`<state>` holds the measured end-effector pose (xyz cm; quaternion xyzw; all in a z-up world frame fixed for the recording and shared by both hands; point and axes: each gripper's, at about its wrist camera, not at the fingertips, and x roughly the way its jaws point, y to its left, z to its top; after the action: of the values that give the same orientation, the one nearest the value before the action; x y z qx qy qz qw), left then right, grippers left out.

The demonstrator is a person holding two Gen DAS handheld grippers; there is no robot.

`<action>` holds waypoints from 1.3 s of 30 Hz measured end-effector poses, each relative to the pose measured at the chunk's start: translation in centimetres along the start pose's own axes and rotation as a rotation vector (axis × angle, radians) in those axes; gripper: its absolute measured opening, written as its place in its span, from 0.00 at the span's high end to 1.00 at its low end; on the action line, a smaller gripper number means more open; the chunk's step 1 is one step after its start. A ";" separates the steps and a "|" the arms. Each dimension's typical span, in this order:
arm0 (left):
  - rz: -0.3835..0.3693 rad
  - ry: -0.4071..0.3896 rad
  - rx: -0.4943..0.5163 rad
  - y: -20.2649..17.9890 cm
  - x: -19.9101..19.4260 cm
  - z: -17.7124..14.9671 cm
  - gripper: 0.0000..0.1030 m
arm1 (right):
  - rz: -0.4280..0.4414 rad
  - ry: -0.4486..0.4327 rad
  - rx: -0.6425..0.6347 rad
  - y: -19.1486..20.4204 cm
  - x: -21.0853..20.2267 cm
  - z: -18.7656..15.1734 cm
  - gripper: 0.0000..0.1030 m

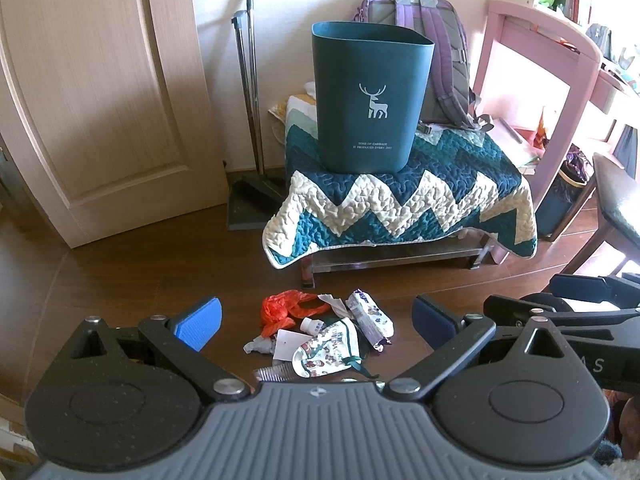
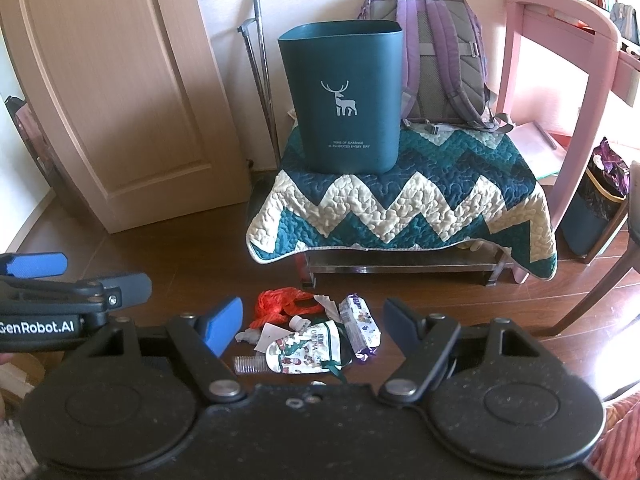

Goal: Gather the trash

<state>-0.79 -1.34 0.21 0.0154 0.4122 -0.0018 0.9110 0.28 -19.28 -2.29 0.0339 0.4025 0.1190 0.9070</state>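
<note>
Both tongs, left tongs (image 1: 316, 322) and right tongs (image 2: 312, 326), stand wide open and hold nothing, above the floor (image 1: 120, 280). Just beyond them the trash pile (image 1: 324, 332) lies together on the floor. Further off, the green bin (image 1: 370, 96) stands upright on the quilt-covered desk (image 1: 400, 200). I judge nothing is collected yet; every piece remains.

Jaws of the right gripper (image 2: 312, 328) gape above floor trash (image 2: 312, 332), before the teal bin (image 2: 344, 96) on a quilt (image 2: 400, 208).
</note>
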 end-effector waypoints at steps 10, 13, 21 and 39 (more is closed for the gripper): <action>-0.002 0.000 -0.002 0.1 0.0 0.0 0.01 | -0.001 0.001 -0.001 0.0 0.0 0.2 0.25; -0.001 0.000 -0.002 0.1 0.0 0.0 0.01 | -0.001 0.002 -0.002 0.0 0.1 0.2 0.25; -0.014 -0.002 -0.015 0.7 0.6 0.0 0.01 | -0.011 0.007 -0.016 0.0 0.2 0.3 0.25; -0.042 0.024 0.071 5.9 14.9 3.6 0.01 | -0.005 0.162 -0.056 -5.0 14.7 4.4 0.25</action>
<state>11.80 4.57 -8.45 0.0393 0.4227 -0.0352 0.9047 13.99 -20.43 -10.73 -0.0024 0.4710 0.1304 0.8724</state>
